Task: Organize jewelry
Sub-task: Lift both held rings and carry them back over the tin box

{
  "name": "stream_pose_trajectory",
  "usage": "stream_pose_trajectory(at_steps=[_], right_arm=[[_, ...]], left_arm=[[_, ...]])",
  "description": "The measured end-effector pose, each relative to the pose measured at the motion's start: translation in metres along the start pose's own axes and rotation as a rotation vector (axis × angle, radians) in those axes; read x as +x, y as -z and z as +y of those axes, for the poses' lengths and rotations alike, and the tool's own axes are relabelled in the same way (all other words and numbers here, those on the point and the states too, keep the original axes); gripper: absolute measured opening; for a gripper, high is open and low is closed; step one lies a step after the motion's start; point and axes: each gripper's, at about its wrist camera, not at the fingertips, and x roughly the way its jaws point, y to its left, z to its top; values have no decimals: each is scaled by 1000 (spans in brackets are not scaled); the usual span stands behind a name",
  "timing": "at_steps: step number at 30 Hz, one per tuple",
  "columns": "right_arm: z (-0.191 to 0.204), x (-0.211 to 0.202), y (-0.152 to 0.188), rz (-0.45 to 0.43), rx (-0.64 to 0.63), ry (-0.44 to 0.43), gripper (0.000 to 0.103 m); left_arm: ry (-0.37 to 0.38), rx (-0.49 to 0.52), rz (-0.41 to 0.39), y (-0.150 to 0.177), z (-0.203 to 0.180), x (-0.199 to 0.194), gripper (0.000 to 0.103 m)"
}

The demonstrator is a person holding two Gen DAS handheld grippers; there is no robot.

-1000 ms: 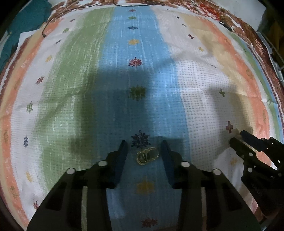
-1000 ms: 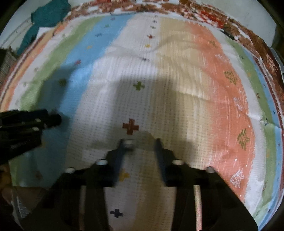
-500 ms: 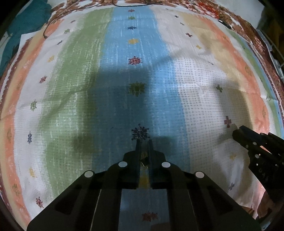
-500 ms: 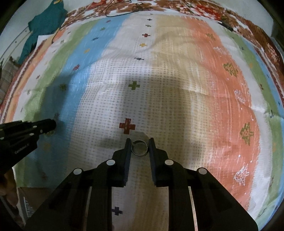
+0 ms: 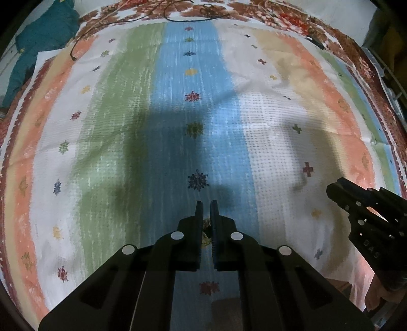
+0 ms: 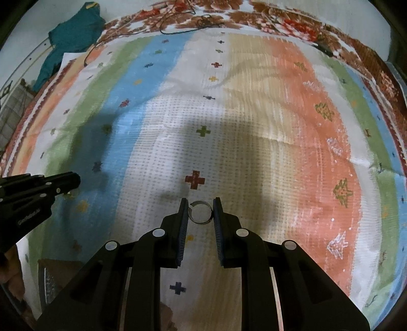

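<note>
My left gripper [image 5: 206,205] is shut on a pair of gold rings [image 5: 206,224], mostly hidden between the jaws; it holds them over the blue stripe of the striped cloth [image 5: 127,142]. It also shows at the left of the right wrist view [image 6: 73,179]. My right gripper [image 6: 201,203] is shut on a silver open-band ring [image 6: 201,212], held upright between the blue-padded jaws above the white stripe. It shows at the right edge of the left wrist view [image 5: 333,187].
The striped cloth [image 6: 279,127] lies over a brown floral sheet [image 6: 254,15]. A teal garment [image 6: 73,33] lies at the far left corner. A thin black cable [image 5: 183,19] curls along the far edge. A dark box corner [image 6: 48,277] sits near left.
The left jaws closed on the gold rings and lifted them off the cloth. The right jaws closed on the silver ring and raised it a little.
</note>
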Motion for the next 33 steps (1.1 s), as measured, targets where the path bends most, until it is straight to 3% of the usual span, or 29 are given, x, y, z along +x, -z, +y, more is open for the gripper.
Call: stream_pose_trajectory(at_steps=[33], right_arm=[[28, -91, 31, -149, -29, -22, 20]], left_arm=[[84, 41, -169, 40, -29, -104, 5]])
